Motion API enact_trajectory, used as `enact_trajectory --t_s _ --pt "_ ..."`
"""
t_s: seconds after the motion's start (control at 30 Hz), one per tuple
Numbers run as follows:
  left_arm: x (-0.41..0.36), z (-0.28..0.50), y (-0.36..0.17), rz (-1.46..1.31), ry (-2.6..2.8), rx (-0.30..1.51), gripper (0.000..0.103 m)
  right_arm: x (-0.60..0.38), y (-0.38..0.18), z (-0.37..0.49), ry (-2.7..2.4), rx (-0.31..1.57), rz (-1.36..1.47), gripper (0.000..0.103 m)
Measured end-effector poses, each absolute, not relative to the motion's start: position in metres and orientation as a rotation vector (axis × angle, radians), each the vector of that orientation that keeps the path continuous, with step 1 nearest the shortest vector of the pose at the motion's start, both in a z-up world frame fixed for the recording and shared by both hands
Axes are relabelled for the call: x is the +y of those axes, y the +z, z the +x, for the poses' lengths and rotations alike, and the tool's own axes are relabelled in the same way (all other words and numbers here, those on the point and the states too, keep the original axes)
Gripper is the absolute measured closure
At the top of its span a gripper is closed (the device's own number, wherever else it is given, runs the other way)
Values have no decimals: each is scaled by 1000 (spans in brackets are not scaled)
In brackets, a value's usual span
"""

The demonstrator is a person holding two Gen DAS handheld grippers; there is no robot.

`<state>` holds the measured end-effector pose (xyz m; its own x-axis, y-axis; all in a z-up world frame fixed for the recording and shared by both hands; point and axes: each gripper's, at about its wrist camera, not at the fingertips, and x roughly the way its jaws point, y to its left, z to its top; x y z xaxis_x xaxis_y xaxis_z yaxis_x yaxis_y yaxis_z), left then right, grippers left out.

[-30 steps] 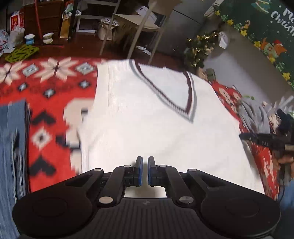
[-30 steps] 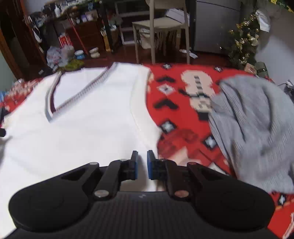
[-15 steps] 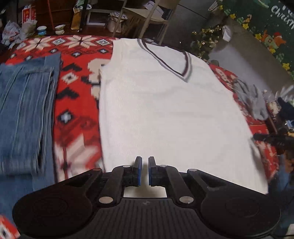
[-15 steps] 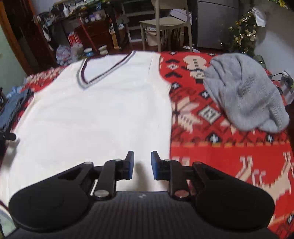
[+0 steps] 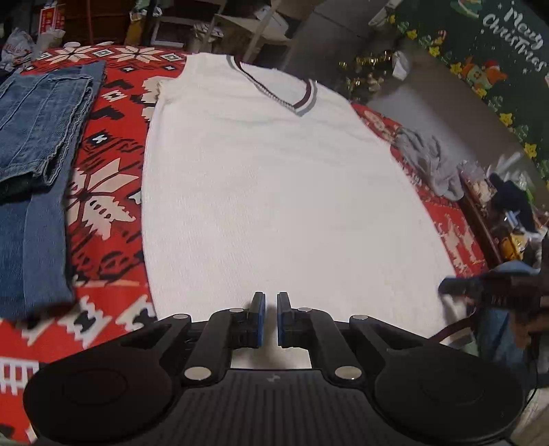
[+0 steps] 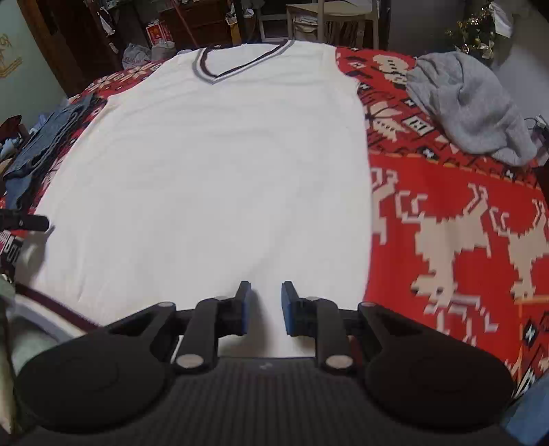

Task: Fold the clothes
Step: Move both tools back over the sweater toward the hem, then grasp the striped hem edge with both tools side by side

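Note:
A white sleeveless V-neck vest (image 5: 274, 188) with a dark and grey collar lies flat, front up, on a red patterned blanket (image 5: 103, 212). My left gripper (image 5: 270, 298) hovers over the vest's near hem towards its left side, shut with nothing between the pads. In the right wrist view the same vest (image 6: 219, 171) fills the middle. My right gripper (image 6: 265, 288) stands over the hem near the vest's right edge, its jaws a little apart with nothing between them. Each gripper's dark tip shows at the other view's edge.
Folded blue jeans (image 5: 34, 137) lie on the blanket left of the vest. A crumpled grey garment (image 6: 470, 109) lies to its right. Bare red blanket (image 6: 446, 240) stretches right of the hem. Beyond the far edge stand a chair (image 6: 336, 17) and cluttered furniture.
Both grippers have drawn back from the vest's chest towards its near hem, so the collar now sits far off. The right jaws have parted slightly. The vest itself lies as before.

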<state>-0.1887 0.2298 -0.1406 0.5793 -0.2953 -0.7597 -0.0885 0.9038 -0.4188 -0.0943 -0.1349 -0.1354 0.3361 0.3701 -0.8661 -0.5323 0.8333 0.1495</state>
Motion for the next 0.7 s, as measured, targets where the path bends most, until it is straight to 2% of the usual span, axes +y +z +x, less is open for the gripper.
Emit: enact_trajectory --t_s 0.33,0.47,0.6,0.7 --pt "218 -205 -151 -369 -81 972 98 -118 -121 -116 661 965 -186 83" --pt "223 -205 -158 -385 -52 967 97 -104 -139 -119 674 976 -210 83" --pt "218 -208 -155 -333 -64 969 96 -104 -137 -131 697 984 -313 83" --pt "219 -215 -153 -302 -62 967 96 -116 -130 -133 691 1018 -290 83"
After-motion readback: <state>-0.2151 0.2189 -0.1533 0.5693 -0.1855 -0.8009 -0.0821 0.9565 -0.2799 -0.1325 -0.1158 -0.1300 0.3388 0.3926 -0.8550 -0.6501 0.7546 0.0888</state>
